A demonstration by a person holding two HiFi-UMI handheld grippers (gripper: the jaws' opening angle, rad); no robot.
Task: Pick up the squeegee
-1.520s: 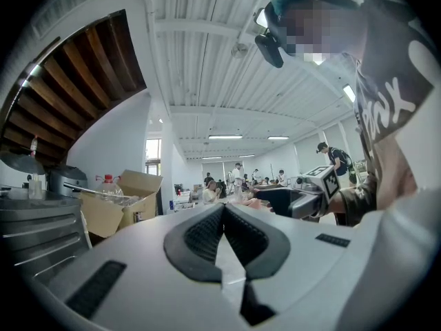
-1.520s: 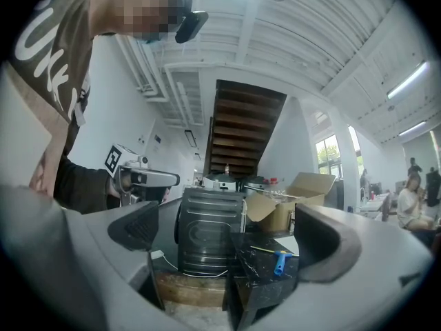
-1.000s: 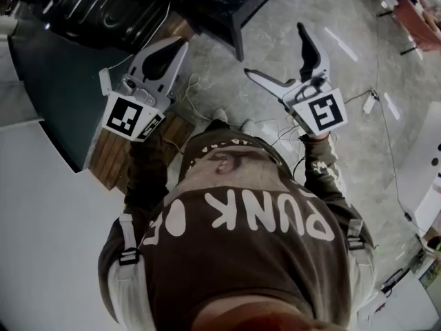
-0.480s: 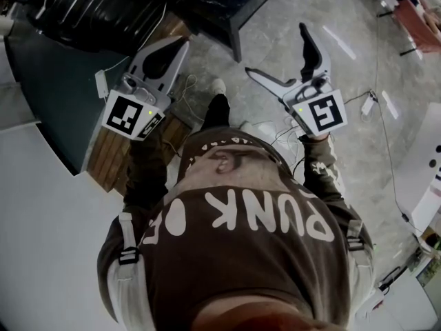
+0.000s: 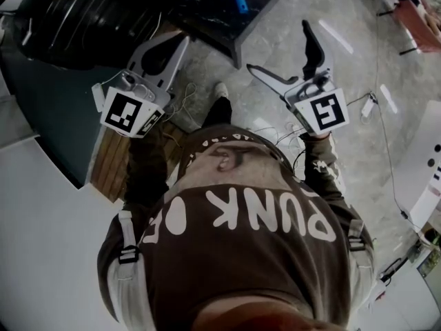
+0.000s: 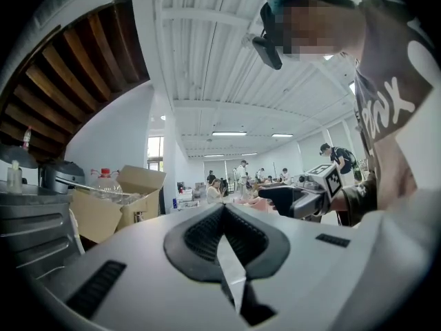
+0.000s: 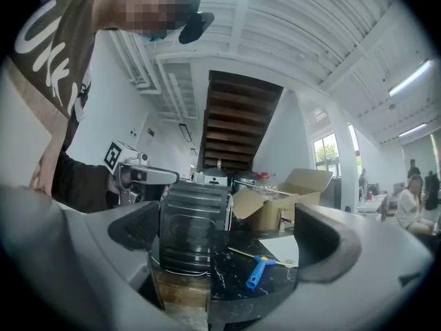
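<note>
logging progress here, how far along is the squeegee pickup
Nothing is done yet: the squeegee lies on the dark table, untouched. In hand: the right gripper points at it with jaws apart and empty; the left gripper has its jaws together, holding nothing. Left: reach the table, close on the squeegee and lift it.

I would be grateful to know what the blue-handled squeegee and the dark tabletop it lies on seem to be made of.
The squeegee handle looks like moulded plastic: it is an even bright blue, smooth, with a slight sheen. Its thin yellowish blade is too small to judge. The tabletop looks like polished black marble, or possibly a marble-look laminate, since white veins run through a glossy dark surface.
</note>
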